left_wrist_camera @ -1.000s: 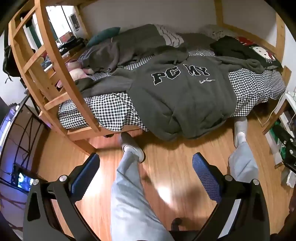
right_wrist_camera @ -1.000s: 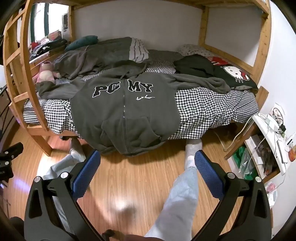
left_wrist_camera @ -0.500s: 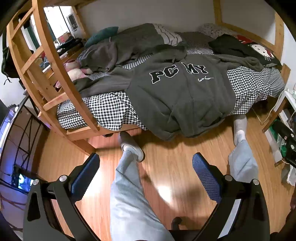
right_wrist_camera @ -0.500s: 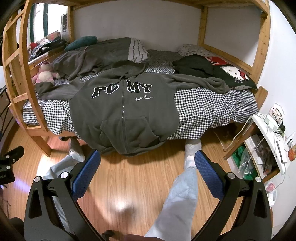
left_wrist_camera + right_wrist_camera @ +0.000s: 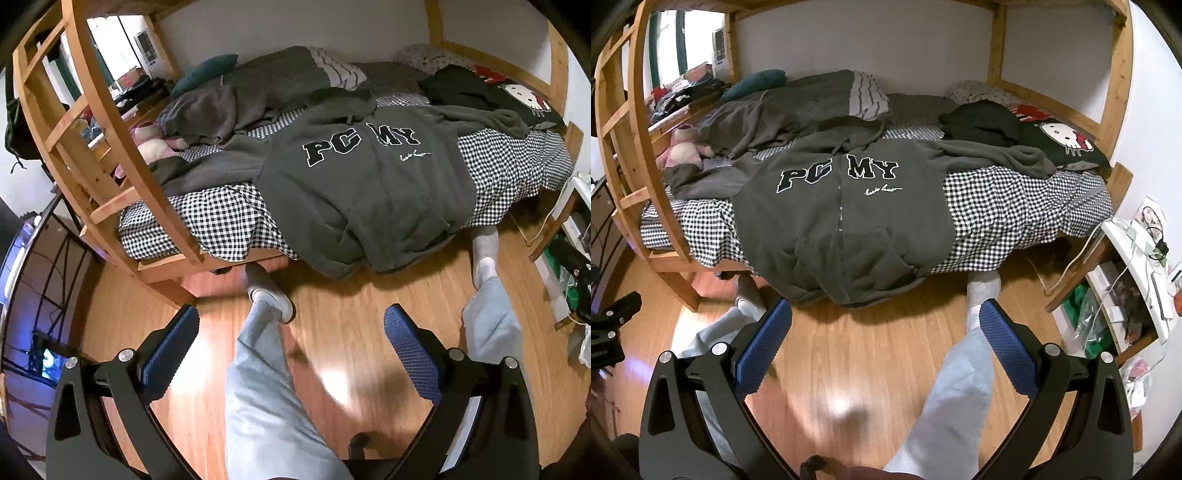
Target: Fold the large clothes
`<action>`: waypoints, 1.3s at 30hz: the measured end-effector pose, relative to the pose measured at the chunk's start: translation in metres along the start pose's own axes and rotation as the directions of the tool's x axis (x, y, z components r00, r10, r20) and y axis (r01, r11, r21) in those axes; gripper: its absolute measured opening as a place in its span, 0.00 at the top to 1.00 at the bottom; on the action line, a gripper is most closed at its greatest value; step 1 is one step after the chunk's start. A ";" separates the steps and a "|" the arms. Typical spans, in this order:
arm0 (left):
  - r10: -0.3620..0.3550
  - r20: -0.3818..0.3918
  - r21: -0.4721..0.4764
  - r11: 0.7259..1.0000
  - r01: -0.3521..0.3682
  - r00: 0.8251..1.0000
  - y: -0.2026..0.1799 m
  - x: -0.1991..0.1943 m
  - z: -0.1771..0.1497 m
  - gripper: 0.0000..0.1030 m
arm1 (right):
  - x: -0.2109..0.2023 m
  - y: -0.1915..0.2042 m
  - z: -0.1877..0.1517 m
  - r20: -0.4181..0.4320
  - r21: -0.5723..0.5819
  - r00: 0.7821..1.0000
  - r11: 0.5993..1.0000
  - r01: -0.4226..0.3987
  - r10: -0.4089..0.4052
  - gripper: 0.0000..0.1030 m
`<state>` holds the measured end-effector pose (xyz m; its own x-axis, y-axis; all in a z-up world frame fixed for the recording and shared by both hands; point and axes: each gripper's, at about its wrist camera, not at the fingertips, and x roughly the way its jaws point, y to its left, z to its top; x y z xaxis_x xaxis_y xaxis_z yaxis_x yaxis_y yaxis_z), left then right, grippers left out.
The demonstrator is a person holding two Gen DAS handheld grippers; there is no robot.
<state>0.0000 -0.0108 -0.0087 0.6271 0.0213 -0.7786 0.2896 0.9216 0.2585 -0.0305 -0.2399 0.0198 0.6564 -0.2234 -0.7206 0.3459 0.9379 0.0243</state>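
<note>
Tongs first: in the left wrist view the left tongs (image 5: 291, 347) are wide and hold nothing, low over the floor (image 5: 354, 306). Since a second ago the bed (image 5: 218, 221) has come a little nearer and the hoodie (image 5: 365, 192) looks a bit bigger, so I think the person is stepping in to start the fold. The hoodie lies flat on the bed, front up, with its bottom edge hanging over the near side. I count one hoodie, two sleeves spread left and right, and two legs in light trousers.

In the right wrist view the right tongs (image 5: 884, 332) are wide too and hold nothing. The hoodie (image 5: 849, 218) sits a little closer than before, just past the tips. Nothing is folded yet. I count one pink toy (image 5: 681, 149) at the far left, one cat pillow (image 5: 1063, 142) at the far right, and one dark heap (image 5: 979, 122) beside it.
</note>
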 end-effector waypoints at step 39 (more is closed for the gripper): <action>0.053 -0.155 -0.199 0.976 -0.083 0.987 0.018 0.270 0.150 0.04 | 0.272 -0.016 0.106 -0.131 -0.050 0.990 0.997 -0.050 0.043 0.03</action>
<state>0.2826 -0.0469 -0.1286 0.5219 0.1296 -0.8431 0.0865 0.9753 0.2034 0.2133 -0.3439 -0.1034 0.5775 -0.1458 -0.8033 0.2787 0.9600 0.0261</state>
